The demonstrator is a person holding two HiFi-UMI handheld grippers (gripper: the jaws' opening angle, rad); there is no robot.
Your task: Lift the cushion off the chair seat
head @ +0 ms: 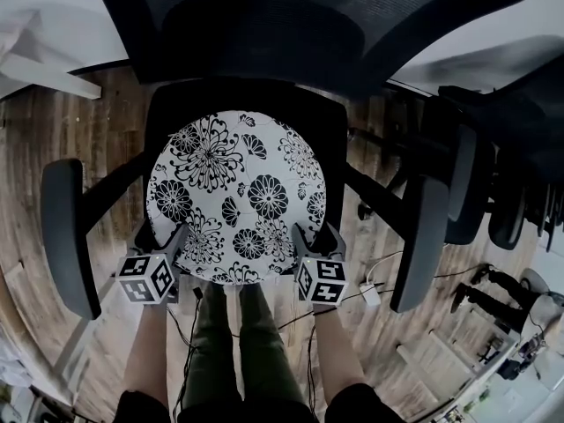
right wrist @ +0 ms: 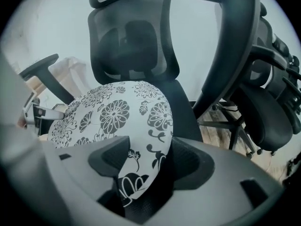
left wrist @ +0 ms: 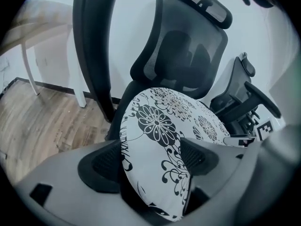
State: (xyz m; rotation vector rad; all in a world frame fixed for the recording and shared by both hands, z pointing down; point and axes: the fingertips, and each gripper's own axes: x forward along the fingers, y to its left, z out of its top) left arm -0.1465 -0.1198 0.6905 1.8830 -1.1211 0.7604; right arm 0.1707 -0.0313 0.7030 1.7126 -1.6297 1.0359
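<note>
A round white cushion (head: 236,196) with black flowers lies on the black seat (head: 333,126) of an office chair. My left gripper (head: 166,236) is at the cushion's near left rim and my right gripper (head: 315,236) at its near right rim. In the left gripper view the cushion's edge (left wrist: 157,126) sits between the spread jaws of the left gripper (left wrist: 150,159), unsqueezed. In the right gripper view the cushion's edge (right wrist: 120,112) likewise lies between the wide jaws of the right gripper (right wrist: 150,160), one pad over it, the other beside it above the seat. Both grippers are open.
The chair's armrests (head: 66,236) (head: 419,241) flank the seat, its mesh back (head: 282,25) beyond. More black chairs (head: 493,179) stand at the right. A white table leg (head: 48,76) is at the far left. The person's legs (head: 233,351) and cables are on the wooden floor.
</note>
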